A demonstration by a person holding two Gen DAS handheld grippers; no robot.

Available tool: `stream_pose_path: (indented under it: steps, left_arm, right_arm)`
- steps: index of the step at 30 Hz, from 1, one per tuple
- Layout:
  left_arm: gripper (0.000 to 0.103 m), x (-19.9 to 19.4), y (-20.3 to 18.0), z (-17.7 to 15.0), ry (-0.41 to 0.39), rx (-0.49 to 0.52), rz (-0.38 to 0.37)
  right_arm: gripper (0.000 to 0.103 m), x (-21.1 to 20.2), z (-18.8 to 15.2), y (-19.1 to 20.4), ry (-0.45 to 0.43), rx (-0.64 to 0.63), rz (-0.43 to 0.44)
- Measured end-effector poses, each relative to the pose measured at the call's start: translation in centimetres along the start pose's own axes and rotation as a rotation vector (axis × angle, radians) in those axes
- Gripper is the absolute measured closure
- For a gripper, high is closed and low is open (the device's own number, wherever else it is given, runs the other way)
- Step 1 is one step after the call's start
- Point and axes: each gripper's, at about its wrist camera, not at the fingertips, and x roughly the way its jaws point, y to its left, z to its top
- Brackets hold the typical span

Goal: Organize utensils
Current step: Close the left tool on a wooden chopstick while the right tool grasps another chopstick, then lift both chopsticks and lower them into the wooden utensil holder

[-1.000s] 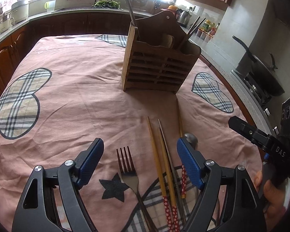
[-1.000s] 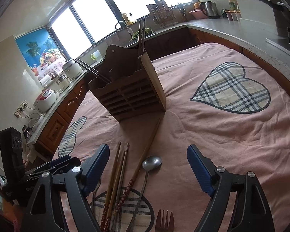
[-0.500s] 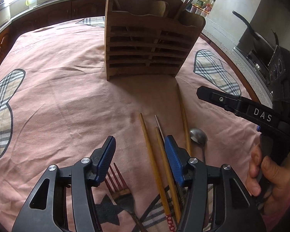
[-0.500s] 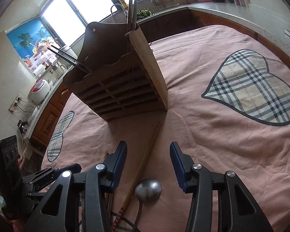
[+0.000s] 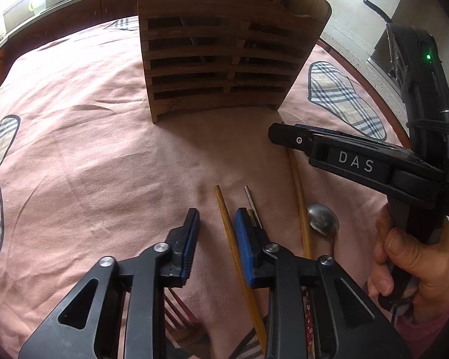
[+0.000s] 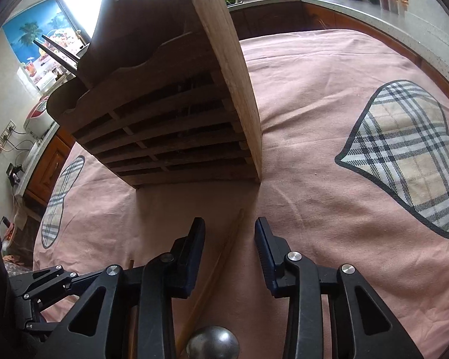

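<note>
Tablecloth (image 5: 89, 155): pink cloth with plaid heart patches spreads across the table, and everything sits on it.
Fork (image 5: 176, 308): low in the left wrist view, tines poking out from under the left gripper's body, flat on the cloth.
Left gripper (image 5: 215, 233): down close to the cloth, jaws parted with a narrow gap, blue pads facing each other, nothing clamped.
Bamboo chopstick (image 5: 227, 227): lying flat, running up through that gap, closer to the right-hand pad, its tip sticking out ahead of the fingertips.
Metal chopstick (image 5: 251, 203): just right of the bamboo one, its lower length hidden behind the right-hand pad.
Utensil holder (image 5: 224, 56): slatted wooden box standing upright in the middle of the table beyond both grippers, a few utensils already poking from its top.
Long bamboo chopstick (image 5: 299, 200): flat on the cloth, reaching from beside the spoon up toward the holder's corner.
Spoon (image 5: 322, 220): metal bowl resting on the cloth just right of that stick.
Right gripper (image 6: 229, 233): low over the cloth, jaws apart, straddling the long bamboo chopstick without touching it; spoon bowl sits right below the camera.
</note>
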Motion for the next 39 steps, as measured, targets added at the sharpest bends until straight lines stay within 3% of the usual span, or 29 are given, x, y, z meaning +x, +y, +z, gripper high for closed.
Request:
stream_pose_path:
  steps: [1,3,4,8,14,25,39]
  left_arm:
    - [0.093,0.1,0.0,0.1,0.001,0.000,0.000]
    - [0.093,0.2,-0.1,0.2,-0.002,0.006,0.000]
    - [0.094,0.3,-0.3,0.2,-0.004,0.008,0.002]
    - [0.096,0.4,-0.4,0.2,-0.010,0.001,-0.006]
    - [0.098,-0.9,0.4,0.0,-0.036,-0.036,-0.032]
    - [0.098,-7.4,1.5,-0.6,-0.156,-0.097,-0.091]
    - [0.098,-14.8,1.2,-4.0,-0.289,-0.124,-0.118]
  right_arm:
    - [0.072,0.1,0.0,0.2,0.004,-0.015,-0.016]
    - [0.087,0.3,0.0,0.7,0.012,-0.051,-0.053]
    - [0.089,0.3,0.0,0.9,0.015,-0.066,-0.070]
    - [0.091,0.3,0.0,1.2,0.015,-0.095,-0.089]
    - [0.095,-1.0,-0.2,0.7,-0.001,-0.038,-0.006]
    - [0.097,-8.3,-0.5,0.3,-0.128,0.017,0.118]
    - [0.098,-16.4,-2.6,2.7,-0.270,-0.019,0.165]
